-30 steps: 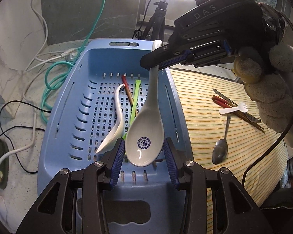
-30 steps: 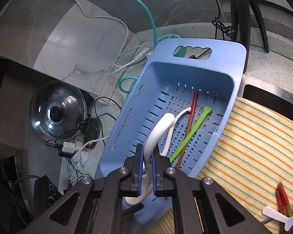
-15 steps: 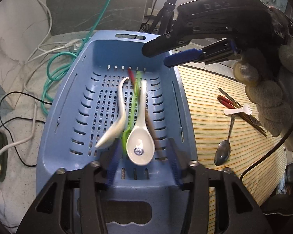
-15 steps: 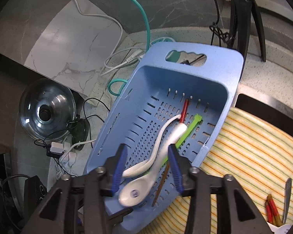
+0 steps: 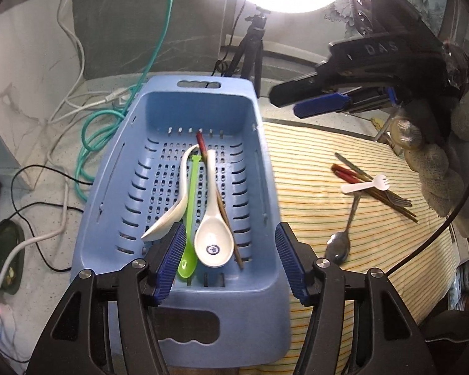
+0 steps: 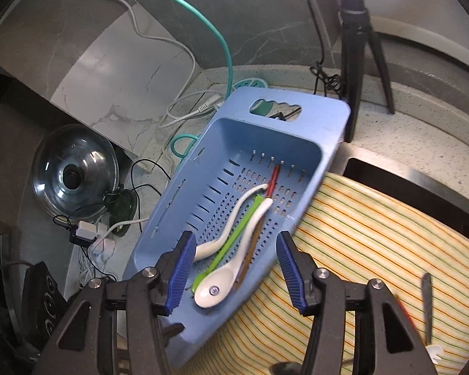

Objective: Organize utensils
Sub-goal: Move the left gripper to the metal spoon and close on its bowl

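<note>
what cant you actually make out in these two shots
- Printed mark in the white ceramic spoon's bowl: too small in both views.
- Metal spoon: right wrist view, cut off by the bottom edge.
- Blue basket's near end: left wrist view, hidden behind the left gripper.

I see a blue slotted basket (image 5: 259,162) holding four utensils laid lengthwise. A white ceramic soup spoon (image 5: 212,237) lies bowl-up at the near end, a small blue emblem in its bowl. Just left of it lies a lime-green plastic spoon (image 5: 189,218), and left of that a second white soup spoon (image 5: 172,215) is tipped on its side, its curved handle reaching toward the far wall. A brown chopstick with a red end (image 5: 203,150) runs under the emblem spoon's handle. On the striped cloth (image 5: 309,162) to the right I see a metal spoon (image 5: 339,245), a small white plastic fork (image 5: 367,185), red-ended chopsticks (image 5: 347,172) and a metal fork (image 5: 397,200), overlapping in a loose pile.
</note>
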Demonstrator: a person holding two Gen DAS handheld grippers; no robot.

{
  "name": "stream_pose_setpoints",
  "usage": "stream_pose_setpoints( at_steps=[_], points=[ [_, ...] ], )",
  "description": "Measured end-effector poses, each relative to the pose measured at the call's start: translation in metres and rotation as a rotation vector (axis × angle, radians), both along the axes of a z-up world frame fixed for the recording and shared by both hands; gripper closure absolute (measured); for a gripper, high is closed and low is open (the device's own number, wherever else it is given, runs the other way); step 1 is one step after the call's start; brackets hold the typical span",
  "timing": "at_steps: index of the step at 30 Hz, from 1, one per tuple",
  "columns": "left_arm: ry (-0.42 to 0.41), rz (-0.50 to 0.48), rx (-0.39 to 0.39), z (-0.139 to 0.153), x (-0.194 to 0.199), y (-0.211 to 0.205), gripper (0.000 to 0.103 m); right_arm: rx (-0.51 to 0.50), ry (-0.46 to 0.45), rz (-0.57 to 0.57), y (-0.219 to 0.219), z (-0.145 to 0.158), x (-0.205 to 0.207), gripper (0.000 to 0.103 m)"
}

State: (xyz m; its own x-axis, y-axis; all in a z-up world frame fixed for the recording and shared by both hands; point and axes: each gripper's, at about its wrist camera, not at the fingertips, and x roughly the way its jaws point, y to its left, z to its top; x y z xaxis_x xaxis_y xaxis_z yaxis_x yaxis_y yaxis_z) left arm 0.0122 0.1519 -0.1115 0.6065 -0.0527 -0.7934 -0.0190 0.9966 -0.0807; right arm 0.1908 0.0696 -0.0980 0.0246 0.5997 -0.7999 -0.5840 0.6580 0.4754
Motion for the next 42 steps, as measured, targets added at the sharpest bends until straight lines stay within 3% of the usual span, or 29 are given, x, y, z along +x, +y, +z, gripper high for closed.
stream_pose_setpoints(
  at_steps=[9, 15, 20, 29, 38, 42],
  points=[
    [-0.043, -0.121, 0.038, 0.005, -0.007, -0.049, 0.044, 0.030, -0.067, -0.120, -0.118, 0.023, -0.017, 0.053],
    [-0.014, -0.226, 0.043, -0.013, -0.002, -0.089, 0.044, 0.027, -0.094, -0.232, -0.187, 0.022, -0.028, 0.053],
    [0.023, -0.286, 0.038, -0.033, 0.005, -0.114, 0.044, 0.025, -0.052, -0.269, -0.220, 0.015, -0.037, 0.053],
    [0.120, -0.318, 0.110, -0.068, 0.016, -0.131, 0.044, 0.024, 0.108, -0.303, -0.220, -0.029, -0.054, 0.053],
    [0.152, -0.305, 0.141, -0.081, 0.025, -0.129, 0.044, 0.056, 0.228, -0.310, -0.184, -0.071, -0.050, 0.054],
    [0.160, -0.322, 0.150, -0.085, 0.029, -0.131, 0.044, 0.052, 0.275, -0.326, -0.172, -0.085, -0.045, 0.060]
  ],
)
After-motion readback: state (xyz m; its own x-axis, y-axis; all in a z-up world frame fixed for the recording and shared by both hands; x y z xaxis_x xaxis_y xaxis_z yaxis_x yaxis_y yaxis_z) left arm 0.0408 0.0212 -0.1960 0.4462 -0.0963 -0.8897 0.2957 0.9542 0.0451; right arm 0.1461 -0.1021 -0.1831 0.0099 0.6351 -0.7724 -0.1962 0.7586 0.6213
